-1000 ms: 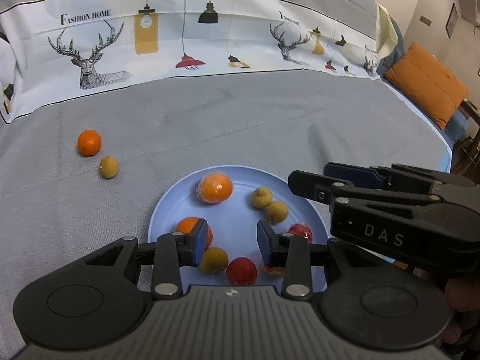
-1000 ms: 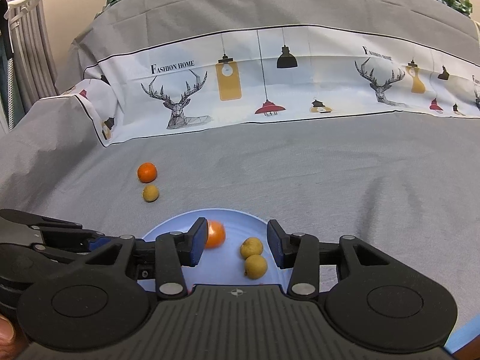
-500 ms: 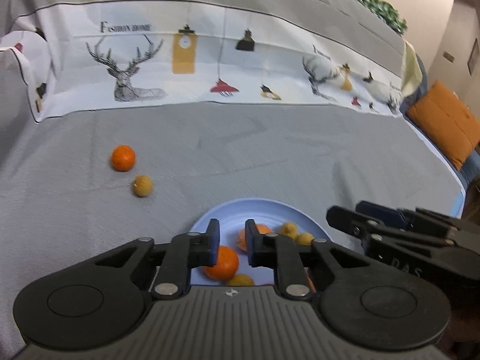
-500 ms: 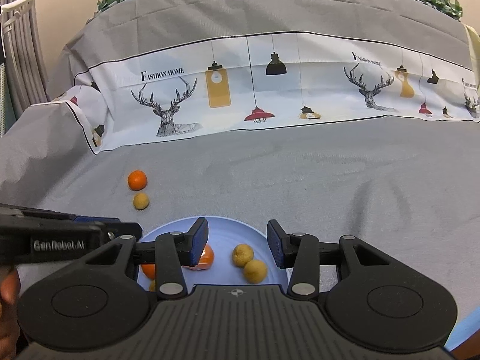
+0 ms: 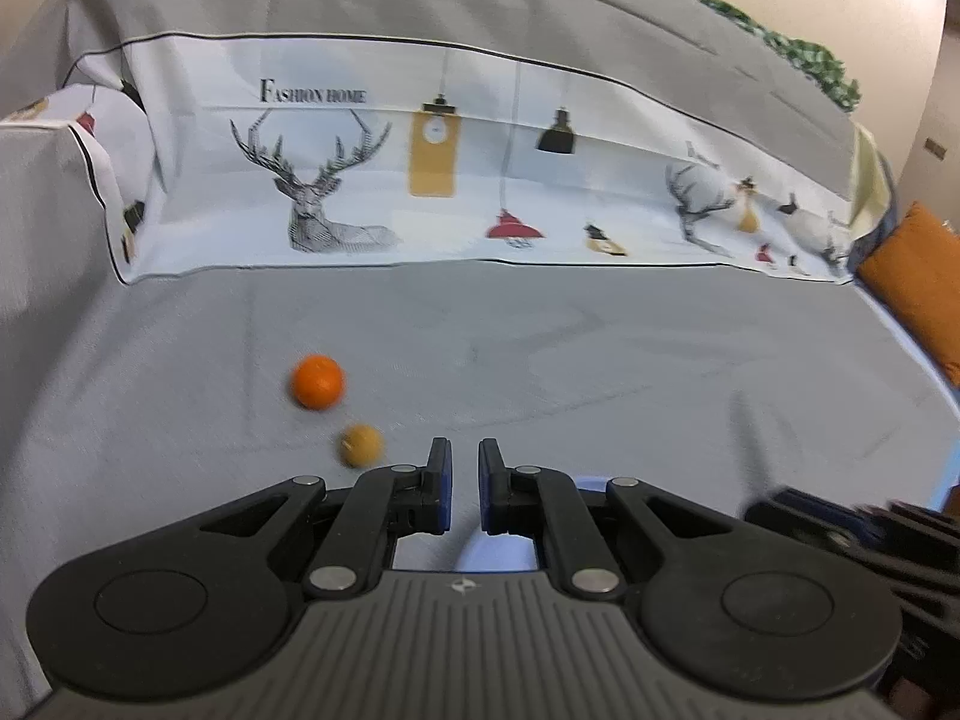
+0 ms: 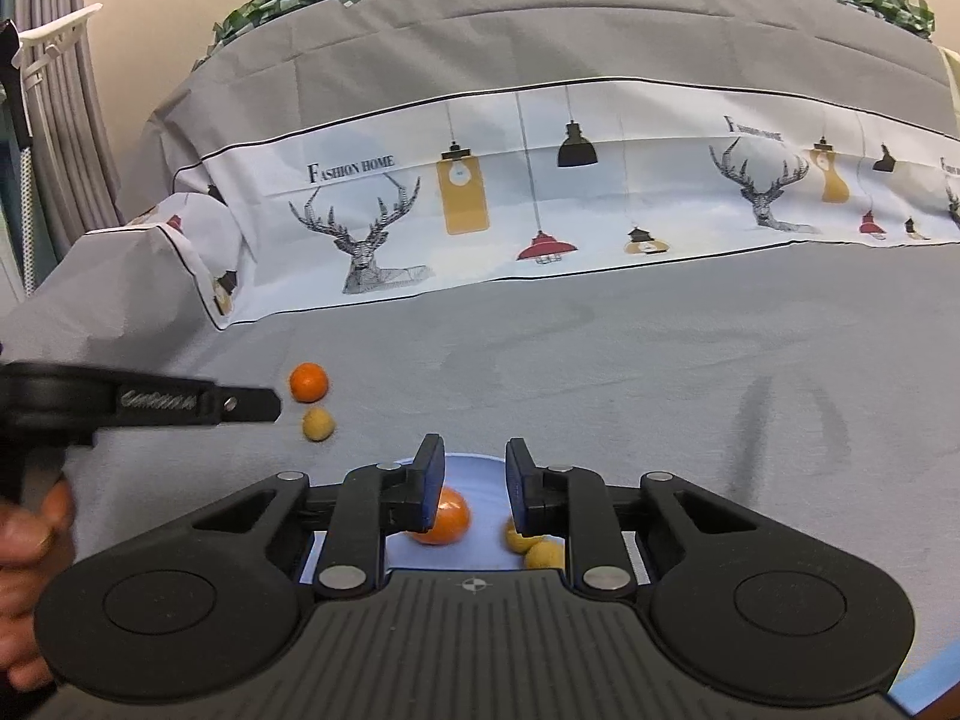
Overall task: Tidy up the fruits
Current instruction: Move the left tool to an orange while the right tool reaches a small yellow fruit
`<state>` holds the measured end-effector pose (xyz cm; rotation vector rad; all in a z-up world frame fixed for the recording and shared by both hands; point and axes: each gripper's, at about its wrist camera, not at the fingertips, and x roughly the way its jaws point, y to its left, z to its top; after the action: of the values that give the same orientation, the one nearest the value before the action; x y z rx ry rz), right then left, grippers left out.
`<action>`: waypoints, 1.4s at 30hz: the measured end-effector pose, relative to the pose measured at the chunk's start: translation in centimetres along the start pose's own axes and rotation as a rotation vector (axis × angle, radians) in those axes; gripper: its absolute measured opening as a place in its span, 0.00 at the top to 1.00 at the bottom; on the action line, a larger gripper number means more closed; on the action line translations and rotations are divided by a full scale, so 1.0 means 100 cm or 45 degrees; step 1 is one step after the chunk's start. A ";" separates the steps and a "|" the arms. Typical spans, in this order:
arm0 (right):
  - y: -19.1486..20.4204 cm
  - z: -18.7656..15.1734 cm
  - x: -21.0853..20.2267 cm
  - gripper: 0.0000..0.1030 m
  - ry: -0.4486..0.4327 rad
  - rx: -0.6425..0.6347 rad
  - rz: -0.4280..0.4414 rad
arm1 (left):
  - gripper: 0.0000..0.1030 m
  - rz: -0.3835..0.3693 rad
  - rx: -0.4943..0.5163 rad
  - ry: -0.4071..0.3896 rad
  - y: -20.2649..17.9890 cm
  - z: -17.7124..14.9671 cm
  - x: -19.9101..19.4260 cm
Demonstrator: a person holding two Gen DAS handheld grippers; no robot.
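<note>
An orange mandarin (image 5: pixel 317 381) and a small yellow-brown fruit (image 5: pixel 360 445) lie on the grey cloth; both also show in the right wrist view, the mandarin (image 6: pixel 308 382) and the small fruit (image 6: pixel 317 423). My left gripper (image 5: pixel 464 468) has its jaws nearly closed on nothing, just right of the small fruit, and appears in the right wrist view (image 6: pixel 264 405). My right gripper (image 6: pixel 474 468) is open and empty above the blue plate (image 6: pixel 468 463), which holds an orange fruit (image 6: pixel 444 517) and small yellow fruits (image 6: pixel 543 553). The plate (image 5: pixel 498 552) is mostly hidden in the left wrist view.
A printed white cloth (image 5: pixel 480 180) rises at the back of the grey surface. An orange cushion (image 5: pixel 918 282) lies at the far right. A person's hand (image 6: pixel 30 540) holds the left gripper.
My left gripper has lifted off the plate and swung left toward the two loose fruits, and its jaws have narrowed. My right gripper's jaws have narrowed slightly.
</note>
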<state>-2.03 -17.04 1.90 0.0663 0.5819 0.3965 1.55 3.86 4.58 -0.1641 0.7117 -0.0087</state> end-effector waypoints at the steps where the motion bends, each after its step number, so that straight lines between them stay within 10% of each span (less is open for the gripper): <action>1: 0.002 0.000 0.001 0.77 0.001 0.000 0.007 | 0.91 0.018 0.009 -0.002 0.004 0.004 0.005; 16: 0.051 0.023 0.045 0.86 0.117 -0.010 0.198 | 0.91 0.105 -0.461 0.040 0.114 0.034 0.046; 32: 0.106 0.035 0.163 0.74 0.308 -0.111 0.142 | 0.87 0.010 -0.485 0.117 0.130 0.043 0.083; 35: 0.108 0.034 0.183 0.64 0.334 -0.116 0.130 | 0.68 0.007 -0.488 0.128 0.133 0.043 0.089; 42: 0.115 0.026 0.214 0.62 0.407 -0.172 0.116 | 0.61 -0.046 -0.460 0.166 0.132 0.045 0.110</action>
<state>11.70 1.89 -5.11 -0.1024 0.8677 0.5390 12.18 16.87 -1.28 -0.5260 0.8368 0.0754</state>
